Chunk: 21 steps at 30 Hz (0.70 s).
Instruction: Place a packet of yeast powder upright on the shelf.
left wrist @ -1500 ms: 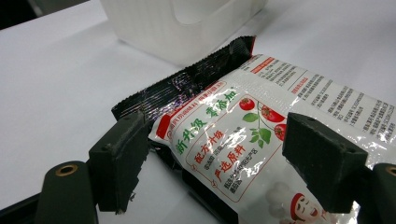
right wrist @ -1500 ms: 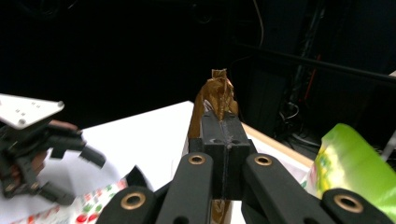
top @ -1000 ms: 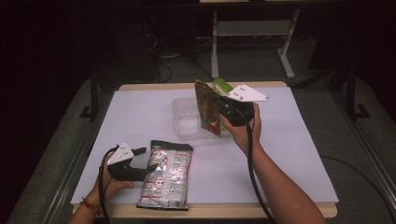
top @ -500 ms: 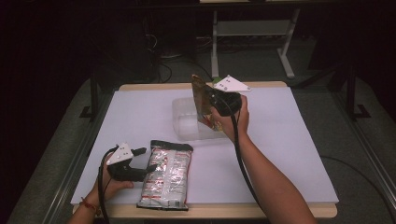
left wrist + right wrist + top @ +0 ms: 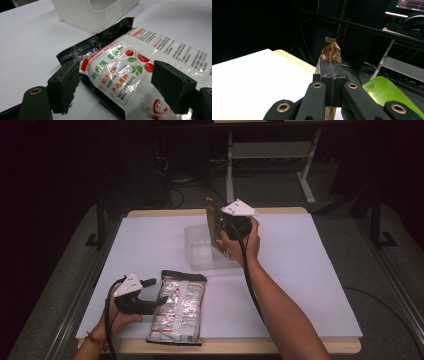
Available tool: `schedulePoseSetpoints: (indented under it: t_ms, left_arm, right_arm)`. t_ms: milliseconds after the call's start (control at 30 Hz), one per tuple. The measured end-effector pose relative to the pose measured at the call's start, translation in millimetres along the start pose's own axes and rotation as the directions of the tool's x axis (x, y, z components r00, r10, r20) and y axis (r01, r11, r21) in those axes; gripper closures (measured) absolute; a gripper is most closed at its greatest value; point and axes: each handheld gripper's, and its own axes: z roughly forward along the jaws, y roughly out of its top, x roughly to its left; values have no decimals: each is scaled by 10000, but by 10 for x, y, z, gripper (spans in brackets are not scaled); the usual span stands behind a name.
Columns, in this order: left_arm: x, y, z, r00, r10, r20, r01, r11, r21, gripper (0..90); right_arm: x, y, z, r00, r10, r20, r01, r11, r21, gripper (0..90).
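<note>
Right claw pinching a brown packet over the tub, left claw wide around the tomato pack.

So the right gripper (image 5: 220, 227) has its jaws clamped flat together on the top edge of the brown packet (image 5: 214, 222), which hangs upright over the right end of the clear tub (image 5: 196, 247) near the table's (image 5: 310, 270) far edge; the right gripper view shows the crumpled seal (image 5: 332, 48) poking up past the closed pads and something bright green (image 5: 387, 92) just to the right. The left gripper (image 5: 147, 299) sits low at the near left with its jaws spread, straddling one end of the tomato pack (image 5: 140, 67) without squeezing it. That pack lies flat close to the near table edge, a black sachet (image 5: 95, 43) tucked under it. Loads of bare white table right of the arm, and between the pack and tub.
</note>
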Motion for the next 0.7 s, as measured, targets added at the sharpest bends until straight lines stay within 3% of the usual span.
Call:
schedulePoseSetpoints:
  t_ms: [267,700]
  left_arm:
    - [1,-6,-12,10000,10,3,-10,10000,7,221]
    - [0,-11,10,10000,49,-79,-47,9998,185,221]
  right_arm:
    - [58,-101,12,9994,-190,-278,193,9998,107,900]
    - [76,-259,-174,9983,-195,-544,203,9997,144,900]
